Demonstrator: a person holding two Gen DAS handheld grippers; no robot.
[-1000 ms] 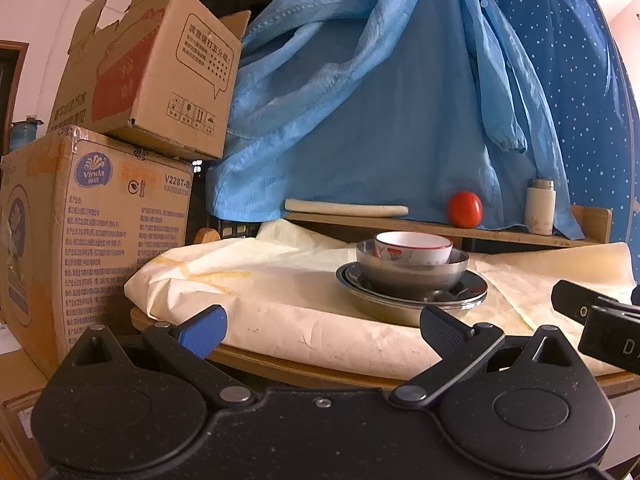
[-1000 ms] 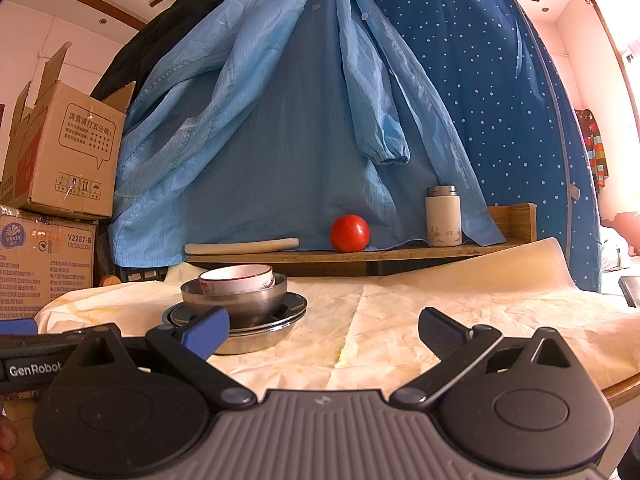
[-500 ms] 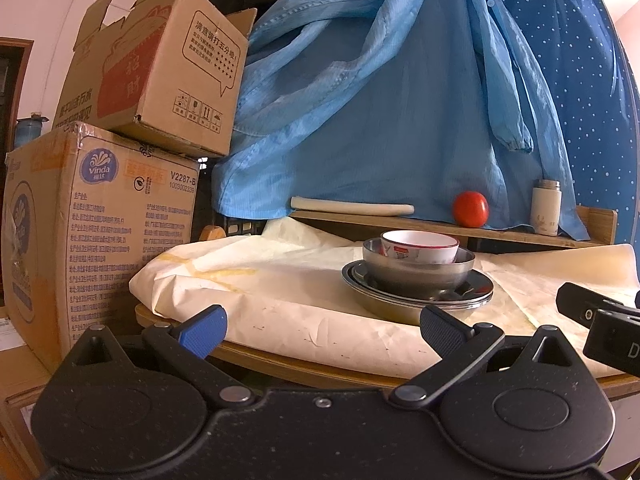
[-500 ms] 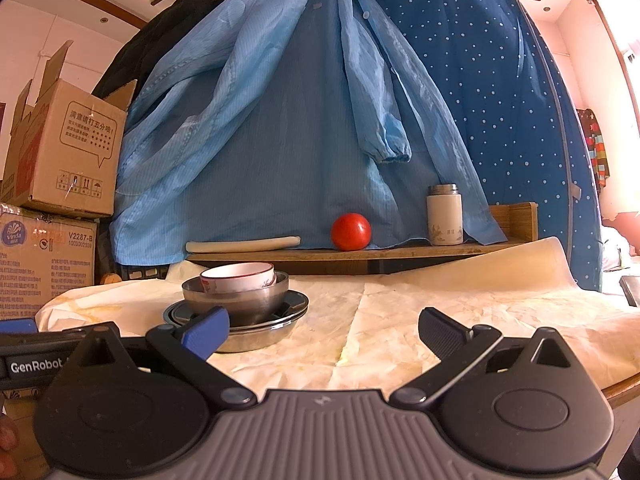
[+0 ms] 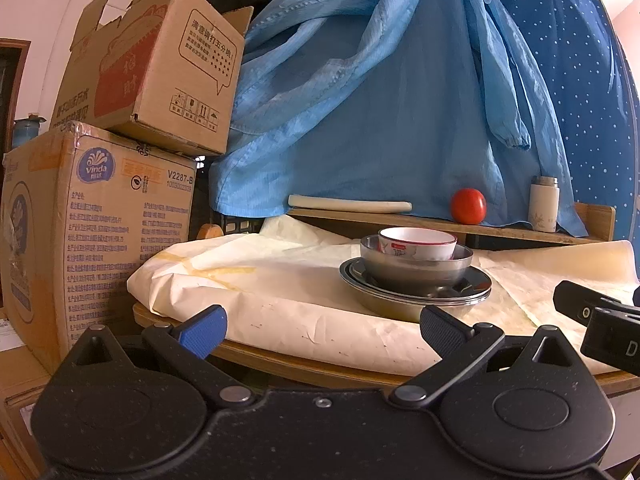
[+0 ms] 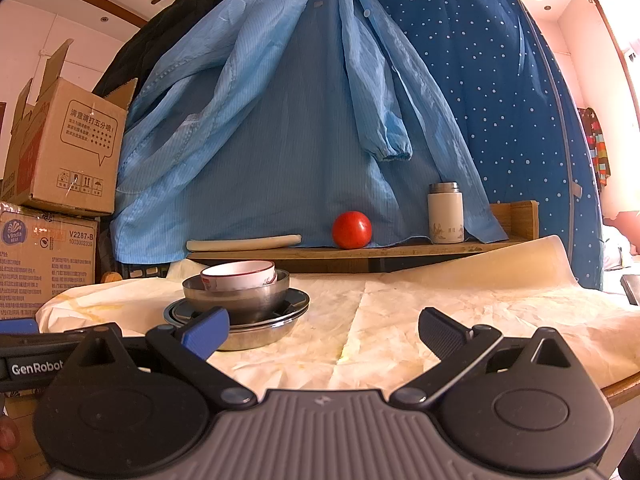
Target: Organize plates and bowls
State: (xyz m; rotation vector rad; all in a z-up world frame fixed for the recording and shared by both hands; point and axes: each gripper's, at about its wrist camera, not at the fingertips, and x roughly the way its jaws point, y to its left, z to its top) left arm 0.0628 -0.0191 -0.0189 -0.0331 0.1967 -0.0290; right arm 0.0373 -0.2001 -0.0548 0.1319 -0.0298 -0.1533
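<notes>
**Stacked dishes lay ahead of both claws, nearer the left**

The left claw (image 5: pixel 322 326) stood with its fingers spread wide and nothing between them, short of the edge of the surface (image 5: pixel 304 364). The stack lay ahead and a little to its right, on the paper covering (image 5: pixel 280 276). The right claw (image 6: pixel 322 330) was likewise spread and empty, with the stack ahead and to its left; its blue fingertip (image 6: pixel 206 330) overlapped the plates in that view, though contact could not be told. Judging by how large the stack showed in each view, the left claw seemed the nearer.

The stack was nested. Shallow steel plates (image 5: pixel 416 284) sat at the bottom, a steel bowl (image 5: pixel 416 266) rested in them, and a white bowl with a red rim (image 5: pixel 418 242) sat inside that, slightly tilted. The white bowl's inside was hidden from this low angle. Being round, the dishes offered no long axis; any grip would likely come at a rim.
</notes>
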